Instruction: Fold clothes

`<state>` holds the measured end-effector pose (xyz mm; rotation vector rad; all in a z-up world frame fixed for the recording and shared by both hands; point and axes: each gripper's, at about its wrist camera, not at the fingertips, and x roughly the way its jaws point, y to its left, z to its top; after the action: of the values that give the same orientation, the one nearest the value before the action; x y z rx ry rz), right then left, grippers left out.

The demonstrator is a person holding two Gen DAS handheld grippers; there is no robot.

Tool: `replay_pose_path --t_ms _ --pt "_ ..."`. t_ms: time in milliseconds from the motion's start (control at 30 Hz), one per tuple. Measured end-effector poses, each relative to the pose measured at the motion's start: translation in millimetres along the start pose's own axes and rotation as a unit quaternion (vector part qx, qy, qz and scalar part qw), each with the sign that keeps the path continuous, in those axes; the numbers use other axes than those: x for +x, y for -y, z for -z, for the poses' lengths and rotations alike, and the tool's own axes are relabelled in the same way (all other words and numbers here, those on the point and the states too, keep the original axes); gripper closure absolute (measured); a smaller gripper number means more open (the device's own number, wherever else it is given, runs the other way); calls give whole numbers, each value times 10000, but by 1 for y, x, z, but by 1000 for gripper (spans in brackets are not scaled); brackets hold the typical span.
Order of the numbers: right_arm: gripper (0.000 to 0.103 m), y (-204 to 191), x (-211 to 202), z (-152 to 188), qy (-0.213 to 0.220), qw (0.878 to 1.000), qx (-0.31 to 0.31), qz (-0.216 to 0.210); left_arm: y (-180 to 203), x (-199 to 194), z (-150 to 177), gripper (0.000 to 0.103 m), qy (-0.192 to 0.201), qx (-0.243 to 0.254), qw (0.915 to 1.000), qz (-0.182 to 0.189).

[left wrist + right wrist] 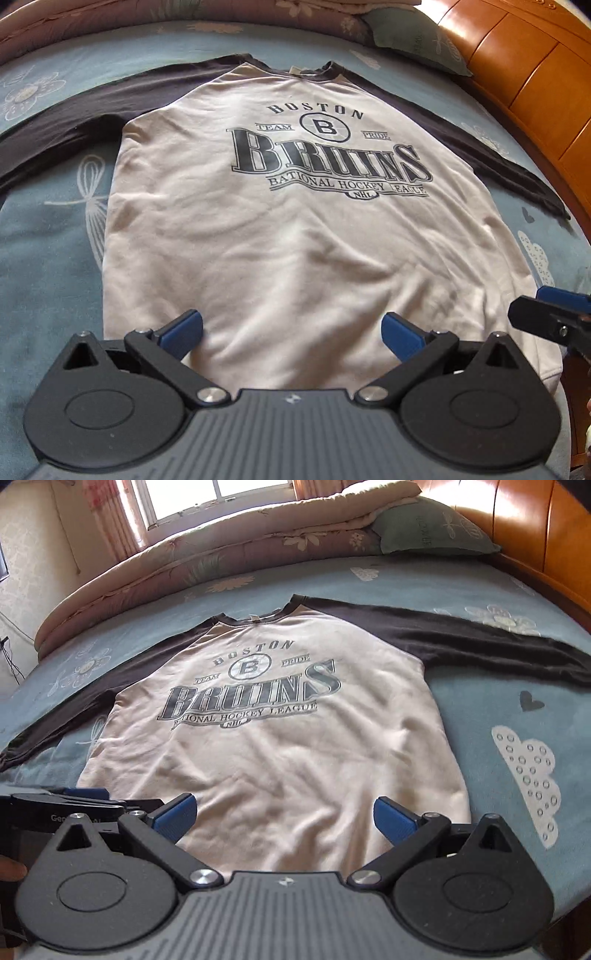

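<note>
both grippers hover low over the near hem of the sweatshirt [295, 240], pointing toward its collar. left gripper [291, 334] jaws spread wide, holding nothing. right gripper [284, 818] also wide open, empty, just beside the left one. sweatshirt lies flat, print up, dark sleeves spread out on the blue bedsheet [480, 709].

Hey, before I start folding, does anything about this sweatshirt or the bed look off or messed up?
Nothing stands out. The sweatshirt lies flat and face up on the bed sheet, both dark sleeves spread out, with only light wrinkles near the hem. No stains or tears show. The left gripper and right gripper are open above the hem.
</note>
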<state>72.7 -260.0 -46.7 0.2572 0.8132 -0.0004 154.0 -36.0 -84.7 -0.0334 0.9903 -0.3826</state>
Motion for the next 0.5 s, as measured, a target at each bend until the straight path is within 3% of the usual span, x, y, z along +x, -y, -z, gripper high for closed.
replay_pose_path --t_ms 100,233,333,500 --pt "0 -2 -8 6 -31 9999 77 -120 6 -7 9 1 -68 33 9999 -118" --pt "0 -8 -8 5 -88 9993 36 -369 7 -16 5 1 -83 -244 9997 30" --pt "0 -16 1 7 -11 9979 -240 -599 7 -17 5 1 -24 -64 9999 -116" --pt "0 -25 32 25 -286 9949 -956 -159 1 -13 23 1 -15 217 9995 -239"
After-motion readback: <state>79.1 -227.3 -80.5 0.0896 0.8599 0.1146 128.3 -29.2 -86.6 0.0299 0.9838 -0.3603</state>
